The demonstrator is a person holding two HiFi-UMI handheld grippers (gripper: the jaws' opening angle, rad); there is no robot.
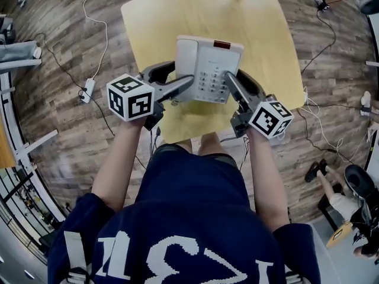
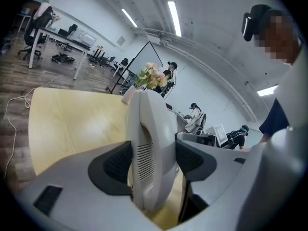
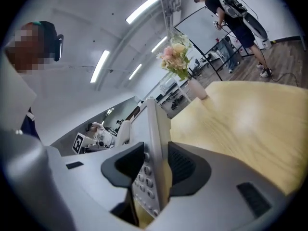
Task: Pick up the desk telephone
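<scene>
A light grey desk telephone (image 1: 207,67) with handset, keypad and a red strip hangs over the yellow table (image 1: 172,16), pinched from both sides. My left gripper (image 1: 188,85) is shut on its handset side; in the left gripper view the ribbed edge of the phone (image 2: 150,148) fills the gap of the left gripper (image 2: 153,163), with both pads pressed on it. My right gripper (image 1: 228,79) is shut on the keypad side; the right gripper view shows the phone's button edge (image 3: 155,148) clamped in the right gripper (image 3: 155,165). Tabletop shows beneath the phone's edge.
A vase of flowers (image 3: 179,57) stands at the table's far edge. Cables and a power strip (image 1: 89,89) lie on the wooden floor left of the table. More cables run on the right. A seated person (image 1: 342,203) is at the lower right, and other people stand beyond.
</scene>
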